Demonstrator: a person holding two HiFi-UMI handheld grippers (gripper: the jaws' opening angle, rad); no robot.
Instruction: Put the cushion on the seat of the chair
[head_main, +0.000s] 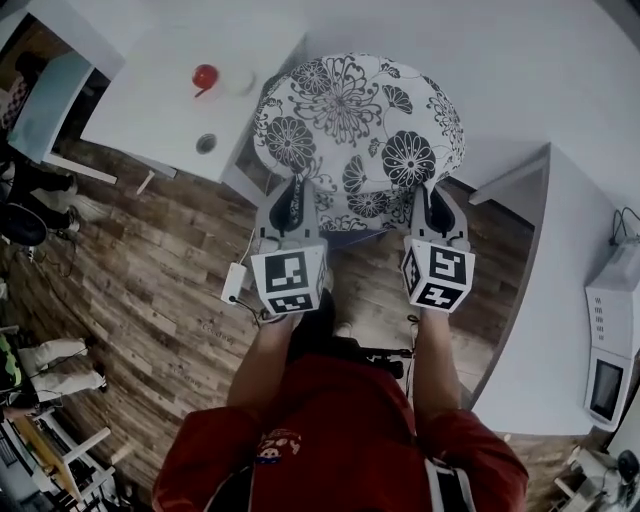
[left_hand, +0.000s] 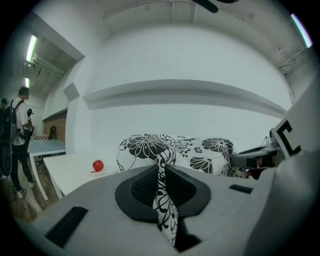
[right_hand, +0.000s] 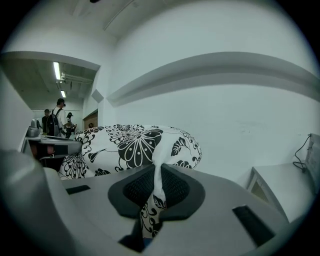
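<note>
Cushion of white fabric printed with black flowers (head_main: 355, 135): where is it in the head view?
— Held out in front of the person, above the brown wood-plank floor (head_main: 150, 290). It lies between a white table (head_main: 150, 110) bearing a small red ball (head_main: 205, 76) and a white counter (head_main: 560, 300).

Which way does it lie?
— Its long axis runs left to right, printed face toward the camera. The near edge faces the person. The left gripper (head_main: 288, 205) takes that edge at the left, and the right gripper (head_main: 432, 205) takes it at the right.

And the left gripper view?
— The left gripper's (left_hand: 161, 185) dark ribbed jaws are pressed onto a thin fold of the fabric. The cushion (left_hand: 170, 150) bulges beyond them, toward the right.

The right gripper view?
— Much the same. The right gripper's (right_hand: 157, 187) jaws are nearly together, pinching a fold of the fabric. The cushion (right_hand: 130, 145) swells beyond them, toward the left.
</note>
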